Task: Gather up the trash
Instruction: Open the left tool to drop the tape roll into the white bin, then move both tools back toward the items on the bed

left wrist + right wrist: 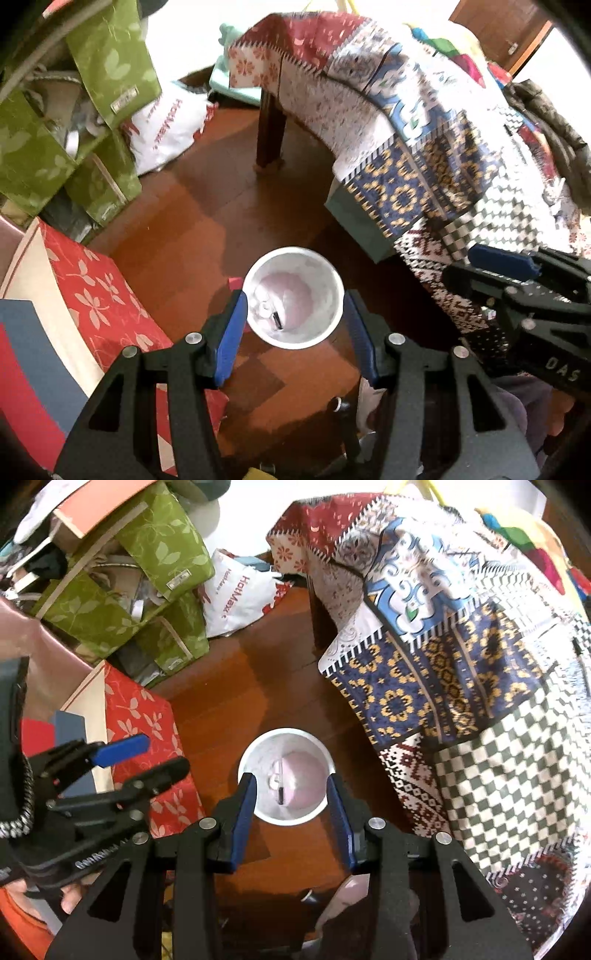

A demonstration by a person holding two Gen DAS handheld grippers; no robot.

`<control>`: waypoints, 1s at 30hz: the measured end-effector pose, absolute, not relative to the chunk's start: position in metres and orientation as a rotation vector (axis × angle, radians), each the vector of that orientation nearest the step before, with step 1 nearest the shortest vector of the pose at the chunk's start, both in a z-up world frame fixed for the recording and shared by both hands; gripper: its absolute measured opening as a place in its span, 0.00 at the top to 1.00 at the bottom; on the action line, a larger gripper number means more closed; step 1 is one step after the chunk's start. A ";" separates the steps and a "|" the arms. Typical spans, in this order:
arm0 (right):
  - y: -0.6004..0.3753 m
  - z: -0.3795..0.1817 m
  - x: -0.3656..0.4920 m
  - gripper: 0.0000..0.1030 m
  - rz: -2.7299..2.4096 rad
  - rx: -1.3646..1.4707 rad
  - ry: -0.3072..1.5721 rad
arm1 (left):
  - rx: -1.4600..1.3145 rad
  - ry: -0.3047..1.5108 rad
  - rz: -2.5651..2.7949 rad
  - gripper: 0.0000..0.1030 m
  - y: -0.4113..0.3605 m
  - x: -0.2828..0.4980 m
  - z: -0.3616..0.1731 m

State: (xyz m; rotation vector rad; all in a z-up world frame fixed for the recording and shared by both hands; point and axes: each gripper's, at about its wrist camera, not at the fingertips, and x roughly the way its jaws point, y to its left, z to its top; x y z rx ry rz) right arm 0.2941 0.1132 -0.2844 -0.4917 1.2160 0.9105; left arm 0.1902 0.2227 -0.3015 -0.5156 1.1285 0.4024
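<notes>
White bin (293, 297) stands on the wooden floor (207, 206), just off the hanging edge of the patchwork cloth (424, 155), placed to catch drops from above. Left gripper (293, 326) and right gripper (291, 808) both hover over its mouth, jaws apart, nothing between them; small scraps lie inside. Readable: "HotMax" on white bag (236, 594); "DAS" on the right gripper's body.
</notes>
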 end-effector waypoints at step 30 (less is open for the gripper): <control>-0.078 -0.080 0.249 0.65 0.801 -0.253 0.674 | -0.255 0.656 0.287 0.49 0.056 0.158 -0.067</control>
